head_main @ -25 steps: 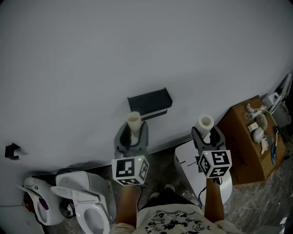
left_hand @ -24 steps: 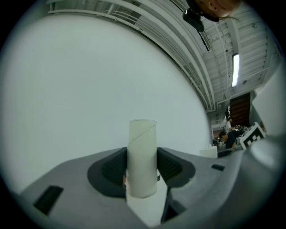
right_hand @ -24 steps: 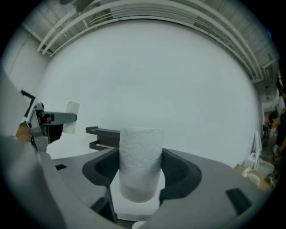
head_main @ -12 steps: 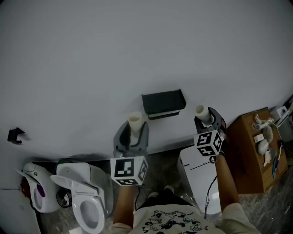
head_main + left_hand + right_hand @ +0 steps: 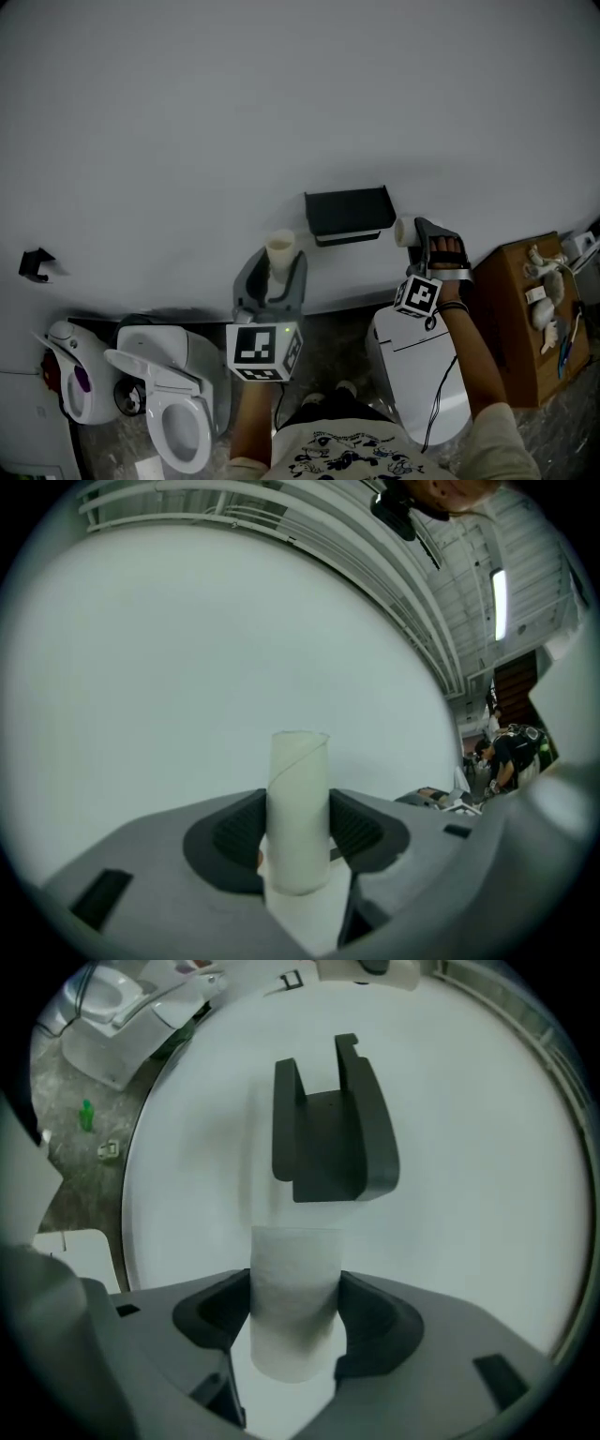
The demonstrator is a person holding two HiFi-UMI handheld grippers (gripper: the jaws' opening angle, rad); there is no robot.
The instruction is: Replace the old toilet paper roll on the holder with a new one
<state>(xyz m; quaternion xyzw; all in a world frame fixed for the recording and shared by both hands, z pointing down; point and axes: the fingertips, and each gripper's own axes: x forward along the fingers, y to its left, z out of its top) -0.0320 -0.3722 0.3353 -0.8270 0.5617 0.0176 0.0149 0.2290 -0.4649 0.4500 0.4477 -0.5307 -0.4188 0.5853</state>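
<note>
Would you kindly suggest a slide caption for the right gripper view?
Right tool grips a toilet paper roll, aimed at the dark wall holder.

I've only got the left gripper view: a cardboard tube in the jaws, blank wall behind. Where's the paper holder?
Observer: The black holder is on the wall, right of the left gripper in the head view.
Operator: Anything on it?
Observer: No roll shows on it in the right gripper view.
Operator: And the right gripper?
Observer: The right gripper is shut on a white paper roll, which lies sideways close beside the holder's right end.
</note>
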